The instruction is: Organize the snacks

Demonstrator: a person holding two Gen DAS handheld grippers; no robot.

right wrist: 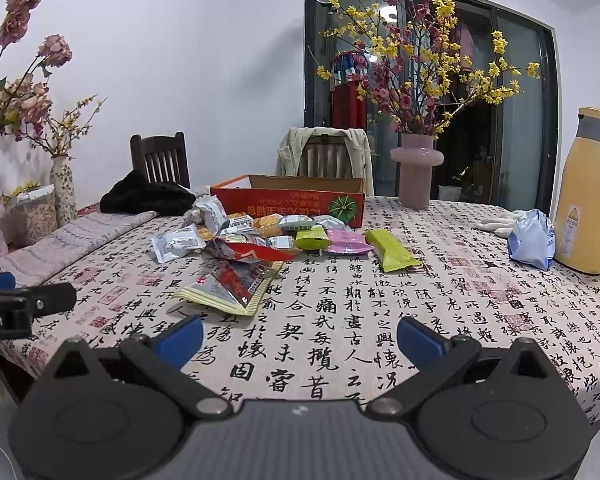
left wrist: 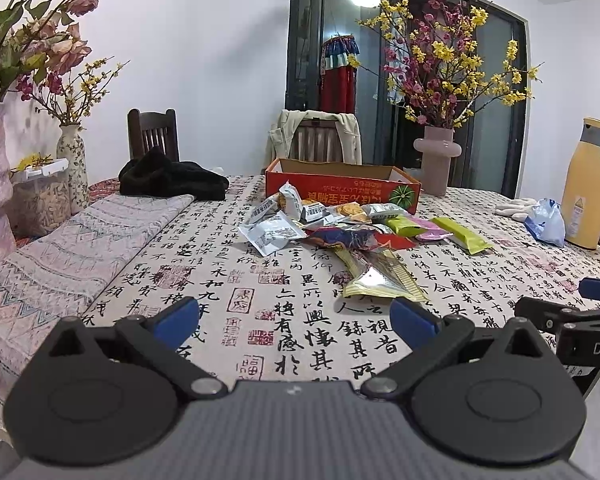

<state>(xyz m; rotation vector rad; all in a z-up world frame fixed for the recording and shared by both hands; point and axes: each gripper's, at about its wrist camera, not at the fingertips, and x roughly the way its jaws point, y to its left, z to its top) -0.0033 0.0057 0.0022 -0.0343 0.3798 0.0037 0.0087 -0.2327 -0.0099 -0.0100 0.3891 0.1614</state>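
Observation:
A pile of snack packets (left wrist: 340,224) (right wrist: 256,236) lies mid-table in front of an open red cardboard box (left wrist: 340,190) (right wrist: 292,200). Nearest me is a flat yellow-edged packet (left wrist: 384,280) (right wrist: 232,286). A green bar (left wrist: 466,235) (right wrist: 392,250) and a pink packet (right wrist: 346,242) lie to the right of the pile. My left gripper (left wrist: 296,320) is open and empty, low over the tablecloth short of the pile. My right gripper (right wrist: 300,338) is also open and empty, beside it to the right. Each gripper's side shows at the edge of the other's view.
A pink vase of flowers (left wrist: 438,160) (right wrist: 416,170) stands behind the box. A yellow thermos (right wrist: 588,196), a blue bag (right wrist: 532,240) and white gloves (right wrist: 498,220) sit at the right. Black cloth (left wrist: 172,180), a folded runner (left wrist: 60,248) and vases (left wrist: 74,160) occupy the left. Chairs stand behind.

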